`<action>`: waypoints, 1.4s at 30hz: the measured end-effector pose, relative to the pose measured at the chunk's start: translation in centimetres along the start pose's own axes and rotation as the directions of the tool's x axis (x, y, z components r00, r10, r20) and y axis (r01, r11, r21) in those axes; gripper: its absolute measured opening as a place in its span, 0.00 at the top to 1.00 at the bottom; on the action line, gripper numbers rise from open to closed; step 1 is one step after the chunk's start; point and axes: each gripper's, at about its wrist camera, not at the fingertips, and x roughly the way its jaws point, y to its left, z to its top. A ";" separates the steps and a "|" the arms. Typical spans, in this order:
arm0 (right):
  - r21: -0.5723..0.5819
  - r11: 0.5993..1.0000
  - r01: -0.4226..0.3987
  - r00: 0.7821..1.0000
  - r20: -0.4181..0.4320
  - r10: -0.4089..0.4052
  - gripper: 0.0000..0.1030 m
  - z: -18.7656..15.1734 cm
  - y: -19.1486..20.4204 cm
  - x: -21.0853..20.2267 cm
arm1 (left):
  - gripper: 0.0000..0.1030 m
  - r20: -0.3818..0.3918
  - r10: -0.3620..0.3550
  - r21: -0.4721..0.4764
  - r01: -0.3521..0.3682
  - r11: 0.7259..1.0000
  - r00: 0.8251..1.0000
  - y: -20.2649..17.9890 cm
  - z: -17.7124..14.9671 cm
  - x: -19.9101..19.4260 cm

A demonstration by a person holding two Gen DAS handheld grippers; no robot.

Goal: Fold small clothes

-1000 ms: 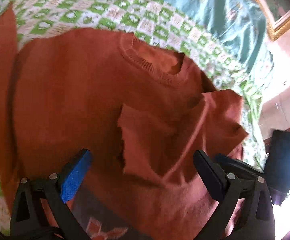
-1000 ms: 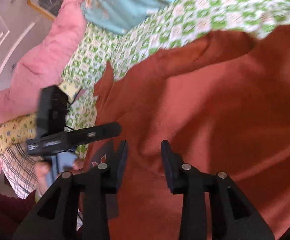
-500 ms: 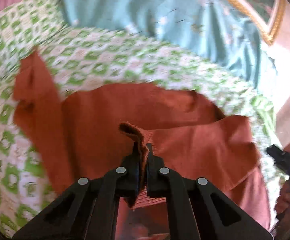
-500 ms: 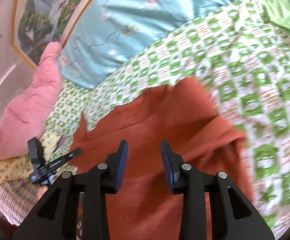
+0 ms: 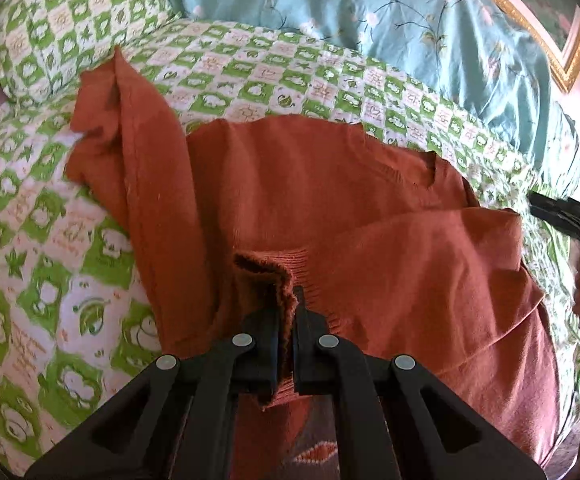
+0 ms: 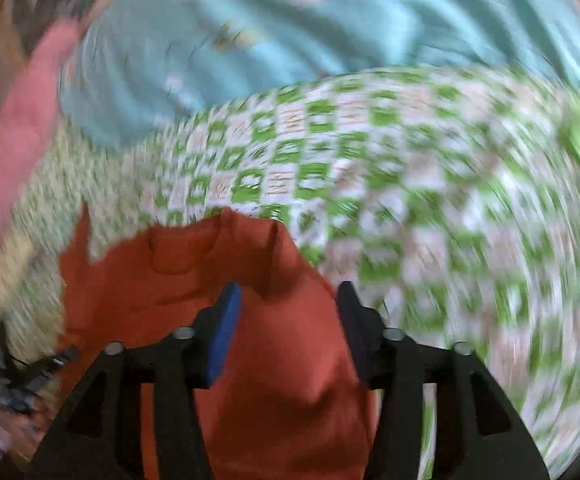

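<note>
Left tool [image 5: 287, 312] pinching ribbed hem of rust-orange knit sweater [image 5: 330, 184]; right tool [image 6: 285, 312] spread, just opening, nothing gripped. Risk: thin pinch slipping, fold collapsing.

A rust-orange knit sweater [image 5: 330, 200] lies spread on a bed, neck opening toward the far side. One sleeve [image 5: 129, 128] runs out to the left, its cuff end crumpled and partly folded over itself. The other sleeve [image 5: 442, 256] is folded inward across the chest, lying diagonally over the body. A ribbed edge [image 5: 273, 276] is bunched and lifted up off the rest of the fabric. In the blurred right wrist view the sweater [image 6: 281, 360] shows as a rumpled orange mass.
</note>
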 end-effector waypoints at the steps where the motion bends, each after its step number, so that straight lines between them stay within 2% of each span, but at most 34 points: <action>1: -0.064 0.998 0.012 0.999 -0.045 -0.015 0.37 1.1 1.2 1.6 | 0.98 -0.004 -0.004 -0.002 0.004 1.000 1.000 0.0 -0.1 -0.1; 3: -0.209 0.974 0.088 0.984 -0.135 -0.118 0.37 2.1 3.4 5.3 | 0.98 -0.008 0.004 0.015 -0.004 1.000 1.000 -0.2 -0.2 -0.1; 4: -0.291 0.946 0.139 0.962 -0.185 -0.199 0.37 2.0 4.3 7.4 | 0.98 -0.010 0.008 0.023 -0.008 1.000 1.000 -0.3 -0.2 -0.1; 6: -0.428 0.880 0.206 0.906 -0.257 -0.337 0.37 1.2 5.1 10.6 | 0.98 -0.017 0.007 0.029 -0.006 1.000 1.000 -0.3 -0.1 0.0; 7: -0.479 0.849 0.222 0.878 -0.281 -0.388 0.46 0.7 5.0 11.6 | 0.98 -0.018 0.004 0.027 -0.003 1.000 1.000 -0.2 0.0 0.0; 8: -0.498 0.824 0.270 0.865 -0.251 -0.435 0.59 0.8 4.5 11.7 | 0.98 -0.019 0.002 0.027 -0.001 1.000 1.000 -0.2 0.1 0.0; 9: -0.479 0.819 0.316 0.860 -0.221 -0.460 0.62 1.5 3.6 11.5 | 0.98 -0.018 0.002 0.027 -0.002 1.000 1.000 -0.2 0.3 0.1; 11: -0.339 0.850 0.404 0.867 -0.155 -0.474 0.66 3.9 0.1 10.1 | 0.98 -0.015 0.004 0.031 -0.004 1.000 1.000 -0.5 0.8 0.3; 12: -0.223 0.893 0.391 0.892 -0.148 -0.427 0.66 4.9 -2.1 9.0 | 0.98 -0.013 0.004 0.032 -0.004 0.999 1.000 -0.6 1.0 0.4; 14: -0.081 0.946 0.313 0.937 -0.138 -0.322 0.66 5.2 -4.2 7.5 | 0.98 -0.007 0.006 0.030 -0.005 1.000 1.000 -0.7 1.5 0.7; 16: -0.069 0.947 0.313 0.941 -0.109 -0.319 0.61 4.5 -4.1 6.4 | 0.98 0.000 -0.002 0.024 0.002 1.000 1.000 -0.7 1.8 0.6; 18: 0.014 0.978 0.209 0.975 -0.079 -0.207 0.54 3.2 -4.8 4.9 | 0.98 0.004 -0.003 0.024 0.002 1.000 1.000 -0.7 1.8 0.6; 19: 0.078 0.983 0.166 0.984 -0.071 -0.161 0.44 2.4 -5.5 4.1 | 0.98 0.001 0.001 0.025 -0.001 1.000 1.000 -0.7 1.9 0.6; 21: 0.158 0.985 0.075 0.997 -0.040 -0.070 0.40 0.9 -6.5 3.0 | 0.98 -0.005 0.007 0.024 -0.006 1.000 1.000 -0.5 1.8 0.6; 22: 0.169 0.985 0.044 0.999 -0.039 -0.037 0.40 -0.1 -6.5 2.6 | 0.98 -0.007 0.007 0.022 -0.007 1.000 1.000 -0.4 1.7 0.7; 24: 0.160 0.987 0.030 0.998 -0.062 -0.020 0.38 -2.0 -6.4 2.6 | 0.98 -0.013 0.009 0.016 -0.008 1.000 1.000 -0.1 1.5 0.9; 27: 0.087 0.991 0.102 0.982 -0.169 -0.086 0.40 -4.4 -5.3 4.8 | 0.98 -0.024 0.028 0.031 -0.027 0.999 0.999 -0.3 1.3 1.3; 28: 0.038 0.991 0.128 0.980 -0.156 -0.121 0.70 -4.7 -4.8 5.1 | 0.98 -0.025 0.031 0.041 -0.030 0.999 0.999 -0.6 1.5 1.3; 29: -0.003 0.991 0.137 0.980 -0.142 -0.136 0.88 -4.5 -4.5 5.0 | 0.98 -0.018 0.029 0.053 -0.028 0.998 0.999 -1.0 1.7 1.0; 32: 0.078 0.994 0.075 0.994 -0.080 -0.069 0.88 -3.1 -5.4 3.4 | 0.98 0.012 0.036 0.069 -0.037 0.997 0.999 -1.2 2.1 0.7; 34: 0.103 0.991 0.083 0.993 -0.097 -0.073 0.87 -3.8 -5.9 3.6 | 0.98 -0.009 0.059 0.066 -0.059 0.996 0.998 -0.7 2.0 1.6; 35: 0.107 0.988 0.108 0.989 -0.116 -0.096 0.81 -4.6 -6.1 3.9 | 0.97 -0.034 0.067 0.056 -0.065 0.996 0.997 -0.3 1.8 2.1; 37: 0.140 0.981 0.134 0.987 -0.111 -0.119 0.70 -5.9 -5.8 3.2 | 0.97 -0.048 0.035 0.044 -0.033 0.998 0.998 0.3 1.4 1.9; 40: 0.215 0.973 0.082 0.996 -0.045 -0.074 0.46 -7.1 -5.5 0.8 | 0.94 -0.024 0.029 0.072 -0.027 0.997 0.999 0.4 0.9 0.0; 42: 0.227 0.973 0.032 0.999 0.008 -0.035 0.43 -8.4 -4.8 -1.4 | 0.93 -0.018 0.019 0.073 -0.018 0.997 1.000 0.8 0.8 -1.1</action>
